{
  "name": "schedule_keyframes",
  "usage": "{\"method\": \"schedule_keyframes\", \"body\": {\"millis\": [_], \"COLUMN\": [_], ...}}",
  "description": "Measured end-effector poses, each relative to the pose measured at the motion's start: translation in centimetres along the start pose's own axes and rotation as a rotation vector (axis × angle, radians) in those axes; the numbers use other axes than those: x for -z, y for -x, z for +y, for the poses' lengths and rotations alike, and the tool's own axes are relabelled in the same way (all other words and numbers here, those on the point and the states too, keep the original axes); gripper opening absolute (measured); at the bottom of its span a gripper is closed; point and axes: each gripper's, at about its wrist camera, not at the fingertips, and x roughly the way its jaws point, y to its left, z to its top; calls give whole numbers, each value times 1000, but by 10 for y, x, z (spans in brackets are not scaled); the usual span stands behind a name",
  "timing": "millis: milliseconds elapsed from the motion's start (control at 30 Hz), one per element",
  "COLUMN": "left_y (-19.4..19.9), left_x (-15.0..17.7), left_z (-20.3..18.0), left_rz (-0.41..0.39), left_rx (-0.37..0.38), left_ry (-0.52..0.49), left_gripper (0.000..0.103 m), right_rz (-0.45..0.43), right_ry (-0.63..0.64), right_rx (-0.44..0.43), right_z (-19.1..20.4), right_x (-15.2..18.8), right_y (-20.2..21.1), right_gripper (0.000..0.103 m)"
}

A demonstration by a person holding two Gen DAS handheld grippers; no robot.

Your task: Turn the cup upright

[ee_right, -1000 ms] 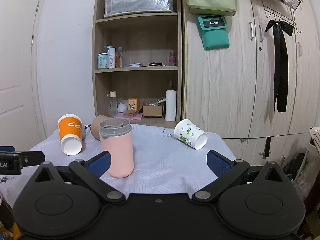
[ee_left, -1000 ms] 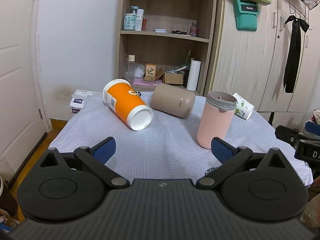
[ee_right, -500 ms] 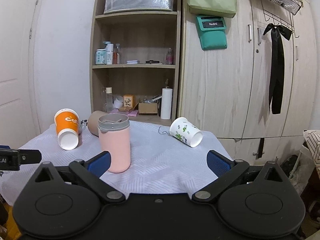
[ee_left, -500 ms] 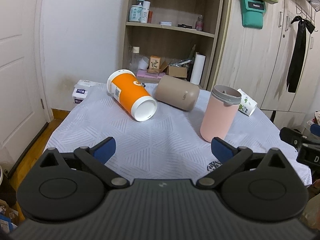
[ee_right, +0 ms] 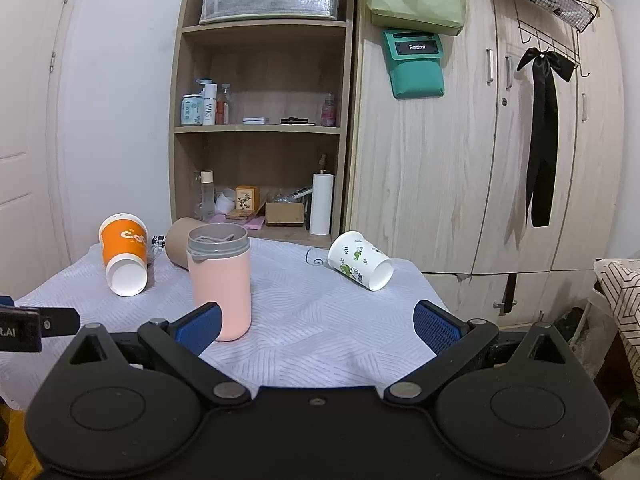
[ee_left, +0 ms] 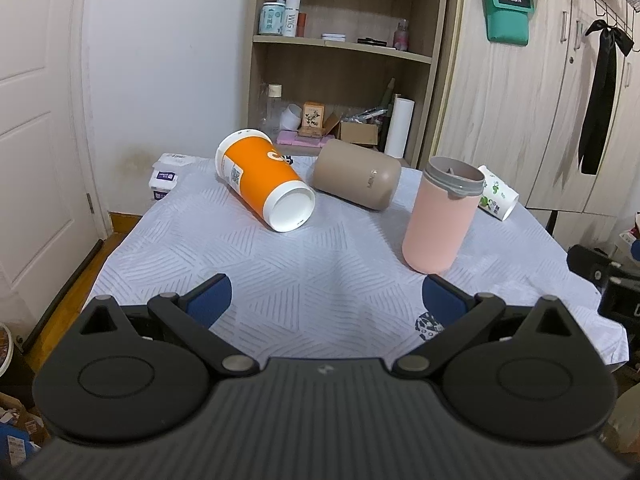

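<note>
A pink cup [ee_left: 438,216] with a grey rim stands upright on the white cloth; it also shows in the right wrist view [ee_right: 220,280]. An orange cup [ee_left: 262,184] lies on its side, also in the right wrist view [ee_right: 123,258]. A beige cup [ee_left: 356,179] lies on its side behind it. A white cup with green print [ee_right: 360,260] lies on its side at the far right. My left gripper [ee_left: 326,300] is open and empty near the table's front edge. My right gripper [ee_right: 316,326] is open and empty, near the pink cup.
The table [ee_left: 304,280] has a white patterned cloth. A tissue pack [ee_left: 164,178] lies at its far left corner. A wooden shelf unit [ee_right: 260,128] and wardrobe doors [ee_right: 460,160] stand behind. A door [ee_left: 36,120] is at the left.
Both grippers have pulled back and risen a little from the table, so the cups look smaller and farther. The cups have not moved.
</note>
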Motion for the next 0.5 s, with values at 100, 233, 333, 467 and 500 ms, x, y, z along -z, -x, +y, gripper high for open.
{"method": "schedule_keyframes", "body": {"millis": [100, 233, 333, 467, 500], "left_y": [-1, -1, -2, -2, -2], "left_x": [-1, 0, -1, -2, -2], "left_z": [0, 0, 1, 3, 4], "left_rz": [8, 12, 15, 31, 31], "left_rx": [-1, -4, -11, -22, -26], "left_ry": [5, 5, 10, 24, 25], "left_gripper": [103, 103, 103, 103, 103], "right_rz": [1, 5, 7, 8, 8], "right_ry": [-5, -5, -7, -10, -12], "right_rx": [1, 3, 2, 7, 9], "right_z": [0, 1, 0, 0, 0], "right_x": [1, 1, 1, 1, 1], "right_y": [0, -1, -1, -3, -3], "right_gripper": [103, 103, 103, 103, 103]}}
